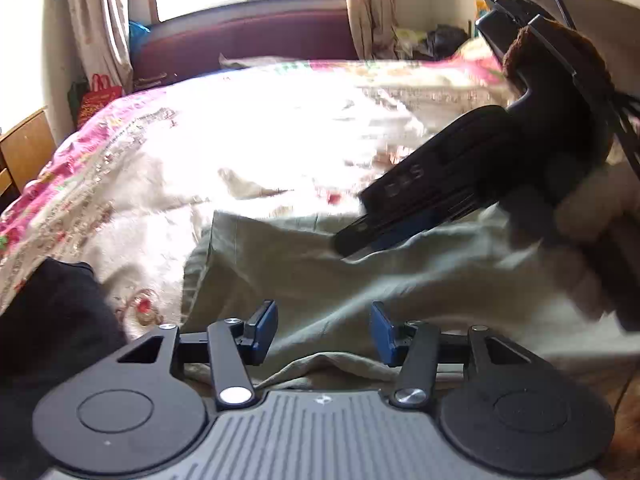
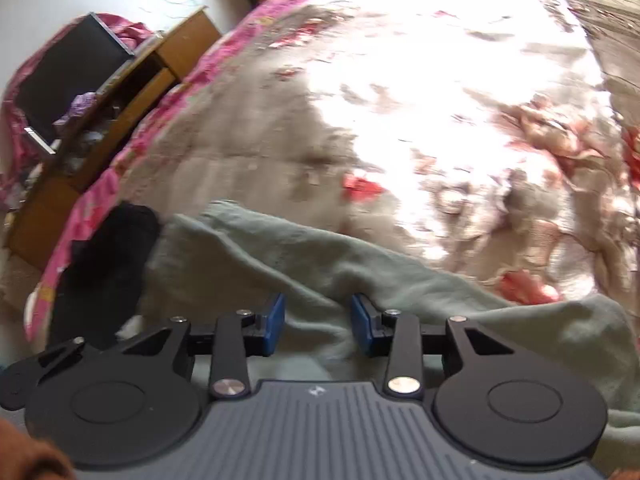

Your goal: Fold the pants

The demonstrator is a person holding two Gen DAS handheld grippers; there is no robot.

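Matt, creased green cloth pants (image 2: 248, 256) lie on a soft floral quilt (image 2: 400, 120) beside a smooth wooden cabinet (image 2: 120, 120).

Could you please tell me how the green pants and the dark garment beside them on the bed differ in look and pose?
The green pants are pale olive; the dark garment is black. The pants spread wide across the near edge of the bed, under both grippers; the dark garment is a small bunched heap at their end. Both lie on the floral bedspread.

A floral quilt (image 1: 132, 168) is spread over the bed — a dark garment (image 2: 108, 264) lies at its edge, and a wooden cabinet (image 2: 120, 104) is seen beside it.
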